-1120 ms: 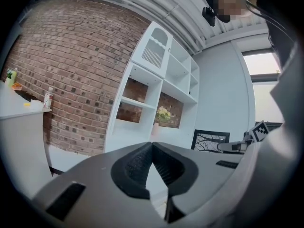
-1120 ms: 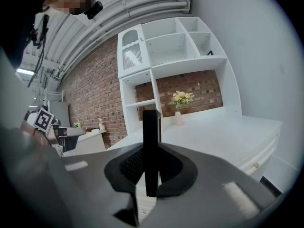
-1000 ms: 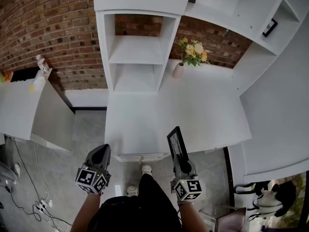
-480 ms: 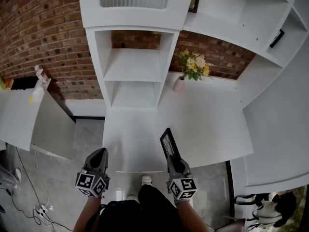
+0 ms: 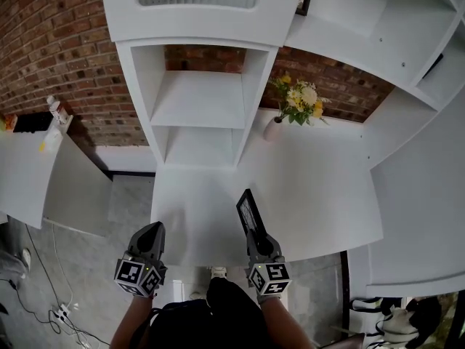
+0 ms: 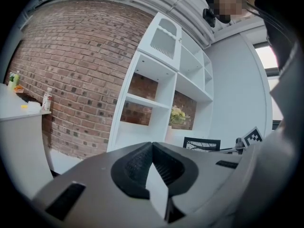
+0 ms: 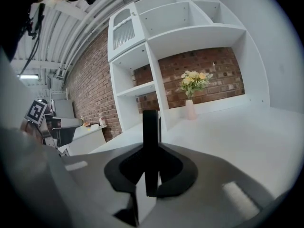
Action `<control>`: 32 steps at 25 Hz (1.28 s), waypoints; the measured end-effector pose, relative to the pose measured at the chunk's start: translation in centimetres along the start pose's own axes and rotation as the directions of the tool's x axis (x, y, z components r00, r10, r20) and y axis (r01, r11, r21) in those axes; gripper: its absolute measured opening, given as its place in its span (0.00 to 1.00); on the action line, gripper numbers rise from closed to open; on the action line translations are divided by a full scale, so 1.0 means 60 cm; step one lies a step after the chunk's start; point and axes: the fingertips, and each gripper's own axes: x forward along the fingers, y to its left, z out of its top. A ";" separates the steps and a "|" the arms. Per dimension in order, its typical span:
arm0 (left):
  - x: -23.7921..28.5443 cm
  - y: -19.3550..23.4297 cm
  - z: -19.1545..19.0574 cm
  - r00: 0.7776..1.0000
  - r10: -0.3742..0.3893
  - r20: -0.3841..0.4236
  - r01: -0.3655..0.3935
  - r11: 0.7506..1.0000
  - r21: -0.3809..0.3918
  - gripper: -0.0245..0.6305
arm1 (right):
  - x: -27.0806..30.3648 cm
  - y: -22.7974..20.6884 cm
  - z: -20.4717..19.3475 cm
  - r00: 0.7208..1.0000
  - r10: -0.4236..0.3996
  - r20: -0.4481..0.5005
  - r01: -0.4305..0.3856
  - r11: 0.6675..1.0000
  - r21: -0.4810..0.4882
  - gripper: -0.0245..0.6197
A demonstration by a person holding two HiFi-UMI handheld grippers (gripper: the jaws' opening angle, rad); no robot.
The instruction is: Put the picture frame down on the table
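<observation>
In the head view the black picture frame [image 5: 246,210] stands upright on edge over the front part of the white table [image 5: 320,195]. My right gripper [image 5: 254,233] is shut on its near lower end. In the right gripper view the frame [image 7: 150,127] shows edge-on as a dark vertical bar clamped between the jaws of the right gripper [image 7: 150,148]. My left gripper [image 5: 150,236] hovers off the table's front left corner with nothing in it. In the left gripper view the left gripper [image 6: 152,145] has its jaws together, and the frame [image 6: 202,144] shows to its right.
A pink vase of yellow flowers [image 5: 272,128] stands at the back of the table beside a white shelf unit [image 5: 200,100]. More white shelves run along the right wall. A white counter [image 5: 29,173] with bottles stands at left. Cables [image 5: 62,315] lie on the floor.
Both grippers have moved forward toward the table. The frame has gone with the right gripper, from the table's front edge to further over its top.
</observation>
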 end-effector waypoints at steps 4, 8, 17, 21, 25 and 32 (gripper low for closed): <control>0.009 0.002 -0.001 1.000 0.003 -0.002 -0.003 1.000 0.002 0.03 | 0.016 -0.003 -0.012 1.000 0.007 -0.022 -0.007 1.000 0.005 0.10; 0.008 0.006 -0.006 1.000 0.012 -0.011 -0.012 1.000 0.001 0.03 | 0.024 -0.005 -0.033 0.998 0.016 -0.061 -0.015 1.000 0.019 0.10; 0.005 0.006 -0.010 1.000 0.012 -0.018 -0.012 1.000 -0.004 0.03 | 0.031 -0.017 -0.057 0.988 -0.024 -0.151 0.023 1.000 -0.007 0.12; 0.006 0.001 -0.011 1.000 0.003 -0.025 -0.003 1.000 -0.004 0.03 | 0.031 -0.016 -0.033 0.994 -0.009 -0.111 0.008 1.000 -0.009 0.23; 0.004 -0.002 -0.012 1.000 -0.001 -0.028 0.001 1.000 0.001 0.03 | 0.022 -0.020 -0.011 0.998 -0.016 -0.062 0.013 0.999 -0.041 0.27; 0.003 -0.003 -0.015 0.999 0.000 -0.035 0.000 1.000 0.000 0.03 | -0.001 -0.040 0.023 0.998 -0.057 0.030 0.058 0.998 -0.030 0.19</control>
